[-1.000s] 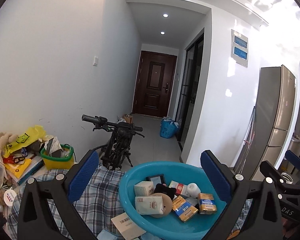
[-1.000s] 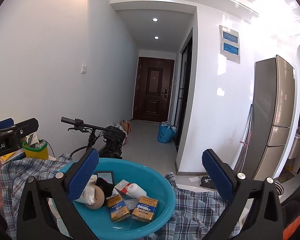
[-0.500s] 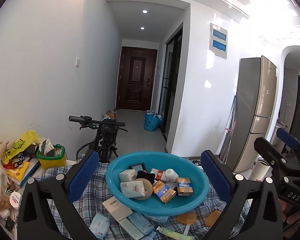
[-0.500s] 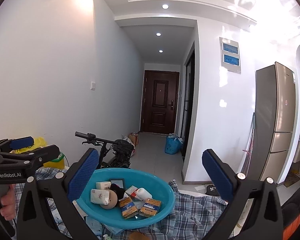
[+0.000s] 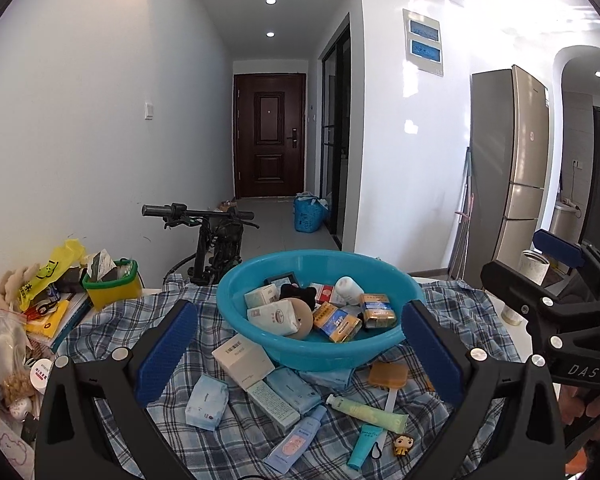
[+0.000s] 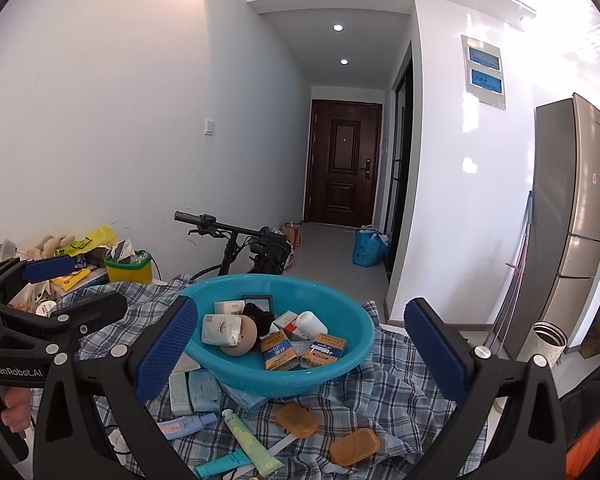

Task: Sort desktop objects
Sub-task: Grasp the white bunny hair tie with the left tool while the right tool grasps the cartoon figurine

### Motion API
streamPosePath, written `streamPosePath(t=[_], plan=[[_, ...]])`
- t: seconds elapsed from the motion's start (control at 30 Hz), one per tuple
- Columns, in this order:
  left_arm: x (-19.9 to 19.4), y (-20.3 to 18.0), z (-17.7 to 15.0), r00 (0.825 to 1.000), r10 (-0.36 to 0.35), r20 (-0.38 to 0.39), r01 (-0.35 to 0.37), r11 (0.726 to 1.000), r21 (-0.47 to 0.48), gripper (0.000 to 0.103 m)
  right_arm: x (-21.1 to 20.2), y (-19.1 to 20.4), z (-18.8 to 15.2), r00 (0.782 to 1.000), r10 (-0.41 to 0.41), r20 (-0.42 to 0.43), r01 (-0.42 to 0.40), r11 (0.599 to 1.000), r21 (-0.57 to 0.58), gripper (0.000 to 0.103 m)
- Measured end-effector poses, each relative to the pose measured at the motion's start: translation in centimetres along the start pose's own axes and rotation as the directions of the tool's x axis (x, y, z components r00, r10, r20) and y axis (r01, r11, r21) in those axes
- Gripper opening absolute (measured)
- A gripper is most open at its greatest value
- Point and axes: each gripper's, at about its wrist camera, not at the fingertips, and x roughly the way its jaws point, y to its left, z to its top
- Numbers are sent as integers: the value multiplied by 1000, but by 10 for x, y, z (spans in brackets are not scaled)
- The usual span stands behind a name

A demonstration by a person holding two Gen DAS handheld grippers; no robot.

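Note:
A blue plastic basin sits on a plaid cloth, holding several small boxes, a white bottle and a round tan thing. In front of it lie a white box, pale blue packets, a green tube, a blue tube and orange paddle-shaped things. My left gripper is open and empty above these loose items. My right gripper is open and empty, just before the basin.
A yellow-green basket and a pile of books, bags and plush toys crowd the table's left end. A bicycle stands behind the table. A fridge stands right. A hallway leads to a dark door.
Both grippers have pulled back and risen from the basin. The loose items in front of the basin have come into view. Both stay open.

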Motion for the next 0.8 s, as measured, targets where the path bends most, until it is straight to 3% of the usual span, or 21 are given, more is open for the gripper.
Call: streamPosePath(t=[0.13, 0.33, 0.5, 0.8], plan=[[6, 2, -25, 995, -46, -83, 44, 999, -31, 103, -1, 2, -24, 998, 26, -49, -26, 1000, 15, 103], [17, 9, -60, 985, -28, -172, 19, 998, -54, 103, 6, 10, -64, 987, 55, -152, -56, 998, 2, 102], [28, 13, -95, 967, -21, -255, 2, 997, -74, 103, 15, 15, -92, 968, 83, -238, -88, 996, -8, 95], [46, 26, -140, 929, -2, -370, -36, 995, -97, 103, 35, 26, -139, 909, 149, -389, -155, 988, 17, 85]])
